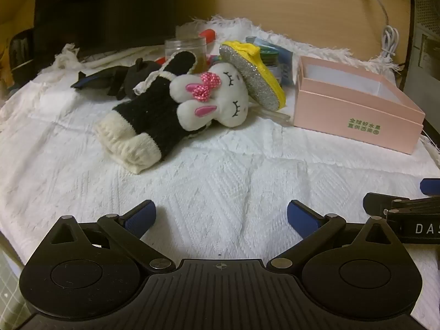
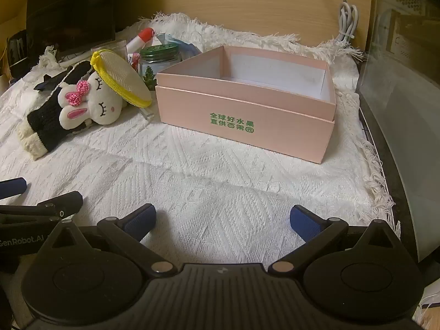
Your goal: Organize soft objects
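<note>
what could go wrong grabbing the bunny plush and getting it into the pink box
1. The bunny plush lies on the black mitten, so an open left claw may pinch both.
2. The glittery pad leans against it and could topple toward the glass jar.

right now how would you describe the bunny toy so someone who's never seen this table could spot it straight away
Start at the pink box on the white cloth and look to its left, where a small pile lies. The bunny toy rests on a black and cream knitted glove, under a yellow-rimmed disc. It is the only white plush there, with closed lashes and a pink bow.
</note>
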`<state>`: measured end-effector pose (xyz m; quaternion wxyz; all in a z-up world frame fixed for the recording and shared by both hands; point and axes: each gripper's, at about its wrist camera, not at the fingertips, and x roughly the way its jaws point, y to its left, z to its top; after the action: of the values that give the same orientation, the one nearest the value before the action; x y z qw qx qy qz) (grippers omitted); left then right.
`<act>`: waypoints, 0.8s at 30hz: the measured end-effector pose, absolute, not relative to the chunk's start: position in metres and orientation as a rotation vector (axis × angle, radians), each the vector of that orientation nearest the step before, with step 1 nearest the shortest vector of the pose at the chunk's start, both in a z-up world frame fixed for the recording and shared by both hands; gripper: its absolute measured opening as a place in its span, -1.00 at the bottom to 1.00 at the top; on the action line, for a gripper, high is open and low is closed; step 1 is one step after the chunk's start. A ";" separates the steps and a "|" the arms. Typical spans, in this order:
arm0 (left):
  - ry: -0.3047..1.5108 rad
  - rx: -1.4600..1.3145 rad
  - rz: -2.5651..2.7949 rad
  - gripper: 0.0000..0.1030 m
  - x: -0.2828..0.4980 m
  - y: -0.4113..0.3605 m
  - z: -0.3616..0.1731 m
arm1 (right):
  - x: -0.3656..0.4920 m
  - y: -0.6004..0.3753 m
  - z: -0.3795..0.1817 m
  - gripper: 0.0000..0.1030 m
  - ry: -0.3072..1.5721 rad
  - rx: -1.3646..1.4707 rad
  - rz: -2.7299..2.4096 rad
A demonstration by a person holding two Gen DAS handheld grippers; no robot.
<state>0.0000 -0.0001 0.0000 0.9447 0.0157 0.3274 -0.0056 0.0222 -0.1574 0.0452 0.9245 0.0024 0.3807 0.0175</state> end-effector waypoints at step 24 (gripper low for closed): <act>0.659 0.025 -0.012 1.00 0.000 0.000 0.000 | 0.022 -0.158 0.045 1.00 0.779 0.006 0.036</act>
<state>-0.0002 0.0001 0.0001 0.9462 0.0122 0.3234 -0.0060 0.0216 -0.1577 0.0449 0.9249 0.0029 0.3798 0.0177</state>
